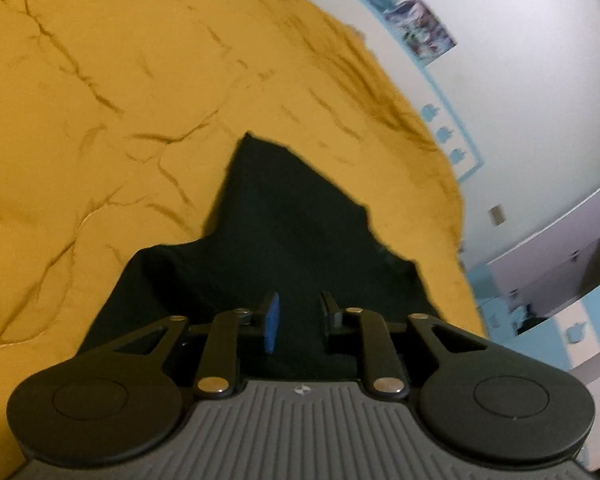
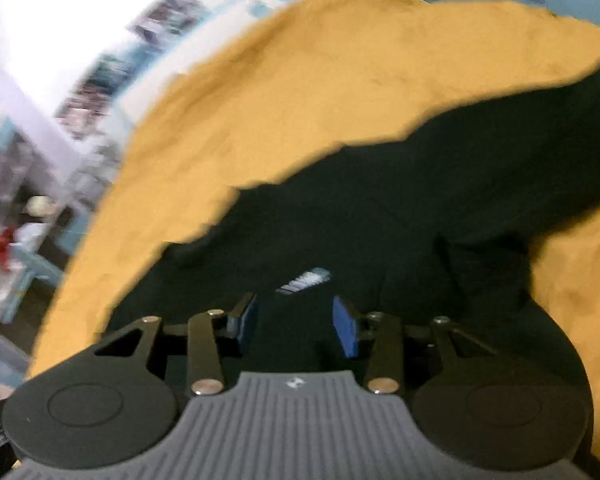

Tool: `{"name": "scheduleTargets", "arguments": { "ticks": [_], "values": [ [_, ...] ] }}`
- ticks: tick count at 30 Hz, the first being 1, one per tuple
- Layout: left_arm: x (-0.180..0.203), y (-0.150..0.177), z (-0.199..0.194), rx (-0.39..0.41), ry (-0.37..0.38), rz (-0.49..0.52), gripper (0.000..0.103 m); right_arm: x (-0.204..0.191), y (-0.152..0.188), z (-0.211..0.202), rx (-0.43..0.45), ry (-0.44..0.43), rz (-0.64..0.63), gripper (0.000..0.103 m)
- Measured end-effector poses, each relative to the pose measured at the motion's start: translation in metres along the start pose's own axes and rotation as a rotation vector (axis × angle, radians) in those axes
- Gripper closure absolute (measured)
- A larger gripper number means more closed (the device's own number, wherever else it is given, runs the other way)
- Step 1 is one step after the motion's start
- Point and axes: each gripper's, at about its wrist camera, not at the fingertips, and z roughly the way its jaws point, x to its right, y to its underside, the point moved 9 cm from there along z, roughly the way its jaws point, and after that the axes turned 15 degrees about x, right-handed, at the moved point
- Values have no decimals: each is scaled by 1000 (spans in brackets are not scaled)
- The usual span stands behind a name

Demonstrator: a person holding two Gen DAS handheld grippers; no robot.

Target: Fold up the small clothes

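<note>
Nearest, the left gripper [image 1: 299,320] stands with a narrow gap and the right gripper [image 2: 296,322] with a wider one; neither holds cloth. Just beyond both lies the dark garment [image 1: 284,232], spread on the mustard blanket [image 1: 100,100], white label [image 2: 304,280] upward. Judged stage: between folds; next, pinching a fresh edge.

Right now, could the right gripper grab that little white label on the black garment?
Probably yes. The right gripper stands open just short of the label, with only the flat black garment between them and nothing in the way.
</note>
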Motion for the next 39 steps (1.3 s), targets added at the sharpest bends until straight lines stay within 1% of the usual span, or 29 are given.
{"name": "scheduleTargets", "arguments": {
  "ticks": [2,3,4,5,6,7,8,9,10,11,12,13,14,16,18,19,20,22,24,27,28,30,32,35,37,38,39],
  "values": [
    [-15,8,8,-36,-67,30,80,24,3,4,-11,89,-19,66],
    [-19,11,9,-50,-83,34,80,35,1,1,-23,88,10,73],
    [-22,13,9,-63,-97,37,81,42,-2,-3,-33,65,54,76],
    [-20,13,7,-68,-91,40,81,51,-8,-12,-38,47,100,76],
    [-13,13,4,-69,-73,49,80,61,-15,-21,-30,49,124,74],
    [-2,14,0,-68,-49,71,80,74,-27,-32,-8,57,139,67],
    [10,16,-3,-70,-21,89,79,91,-43,-45,32,58,155,66],
    [23,18,-7,-78,13,102,79,110,-59,-58,78,78,165,62],
    [38,23,-9,-88,48,117,73,129,-76,-71,124,108,172,56],
    [58,31,-11,-106,93,137,65,153,-96,-84,186,154,185,55],
    [71,38,-15,-120,119,156,61,177,-112,-97,243,201,215,52],
    [87,48,-17,-134,146,182,59,205,-128,-110,299,249,273,44],
    [106,60,-19,-153,181,207,59,229,-140,-119,341,276,341,42],
    [134,82,-22,-193,247,213,58,273,-160,-131,406,308,464,42],
    [153,103,-21,-229,293,223,55,303,-177,-133,454,347,504,42],
    [164,115,-20,-240,306,263,46,316,-186,-131,477,373,507,42],
    [173,124,-17,-236,310,314,44,329,-194,-128,498,404,512,42],
    [184,140,-8,-242,307,384,44,353,-200,-120,512,459,561,42],
    [188,150,-1,-270,314,379,44,375,-204,-111,516,502,647,42],
    [192,163,7,-301,300,369,44,397,-207,-98,527,525,708,42],
    [193,166,9,-303,294,381,44,399,-199,-95,534,527,717,43],
    [191,171,14,-314,290,392,44,417,-201,-89,551,543,735,44],
    [188,175,16,-322,276,392,44,426,-202,-81,566,555,741,44],
    [182,175,19,-316,250,391,44,431,-204,-77,574,595,705,44],
    [178,176,22,-325,239,376,44,435,-208,-68,576,605,675,44],
    [177,176,22,-331,234,368,44,435,-210,-66,572,612,656,47],
    [176,176,22,-335,230,364,44,436,-211,-65,563,620,636,68]
  ]
}}
